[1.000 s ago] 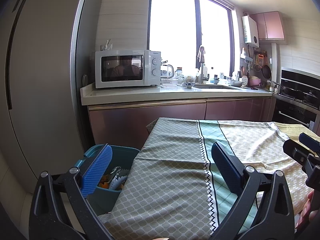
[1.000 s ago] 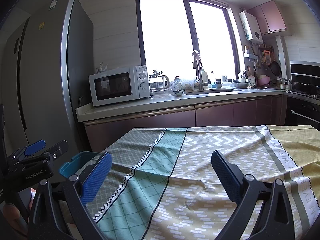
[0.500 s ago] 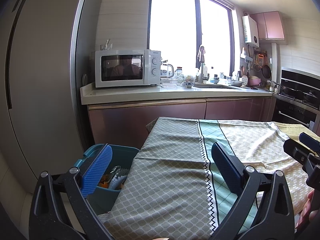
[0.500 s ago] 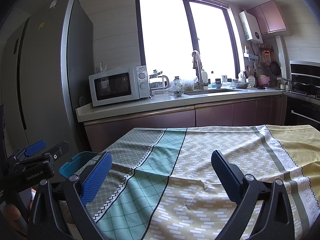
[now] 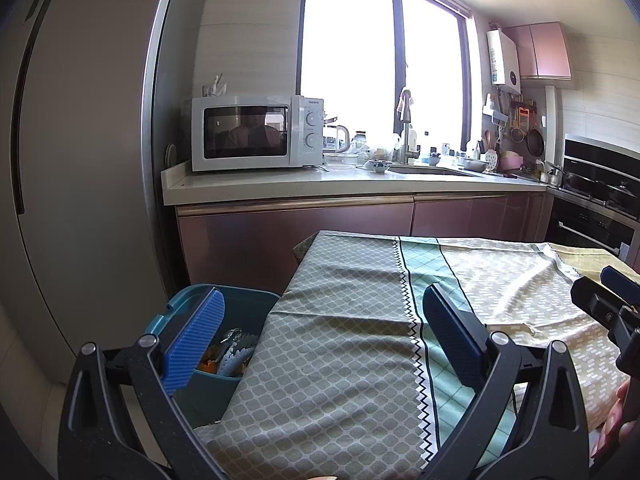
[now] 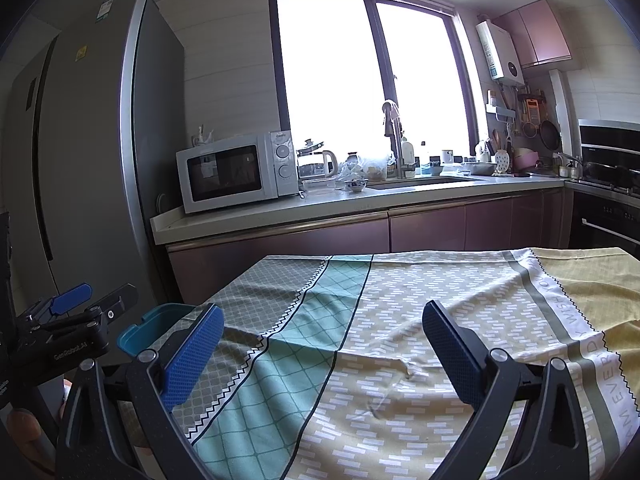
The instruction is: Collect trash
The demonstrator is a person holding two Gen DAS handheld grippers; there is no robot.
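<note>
A teal bin (image 5: 240, 304) stands at the table's left edge, with orange and silvery trash (image 5: 230, 354) inside it. The bin's rim (image 6: 156, 326) also shows in the right wrist view. My left gripper (image 5: 324, 340) is open and empty, held over the left end of the patterned tablecloth (image 5: 352, 320), its left finger above the bin. My right gripper (image 6: 322, 350) is open and empty over the middle of the tablecloth (image 6: 440, 300). Each gripper appears at the edge of the other's view: the right gripper (image 5: 612, 304) and the left gripper (image 6: 72, 320). No trash shows on the cloth.
A tall grey fridge (image 5: 80, 160) stands left of the bin. Behind the table runs a counter (image 5: 320, 184) with a white microwave (image 5: 256, 132), a kettle, a sink and dishes. An oven (image 5: 600, 200) stands at the right. A person's fingers (image 5: 616, 420) show at the right edge.
</note>
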